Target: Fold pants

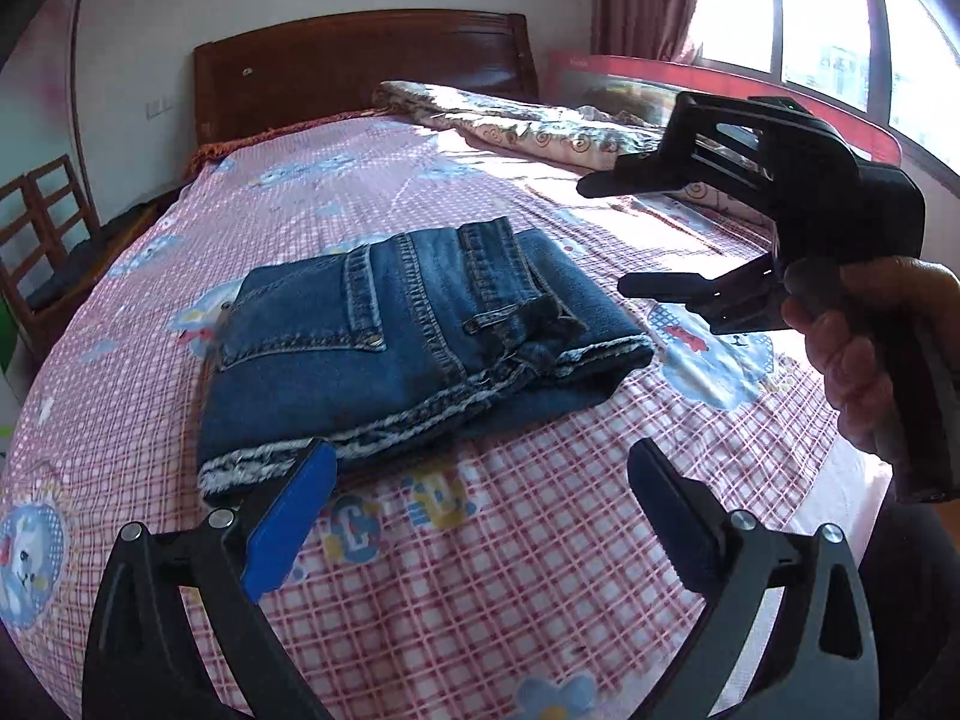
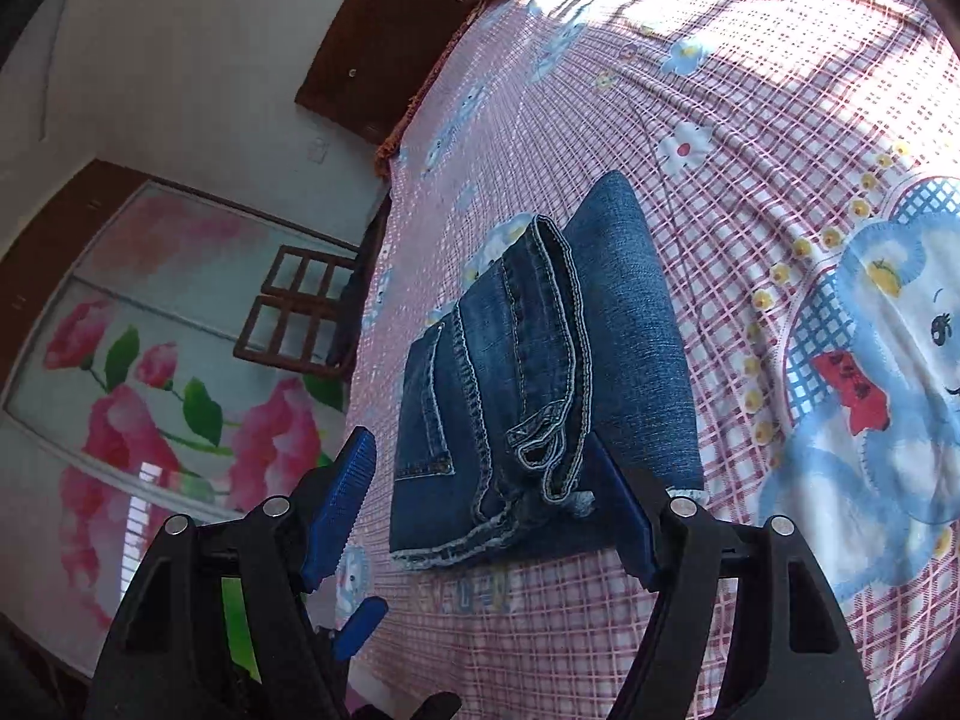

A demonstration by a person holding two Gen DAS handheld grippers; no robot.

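Both grippers open — jeans folded

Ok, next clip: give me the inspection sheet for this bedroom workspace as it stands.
Surface: bed sheet, pink check with cartoon prints, fairly smooth.
Job's things: jeans folded into a compact stack lying on the sheet, frayed hems at the near edge.
Clutter: rolled patterned quilt at the far side of the bed.
Grippers: left gripper open, nothing between its fingers; right gripper open, fingers either side of the near end of the jeans, not pressing.
Cables: nothing seen.
Surroundings: wooden headboard, wooden chair, window with curtain, flower-painted panel.
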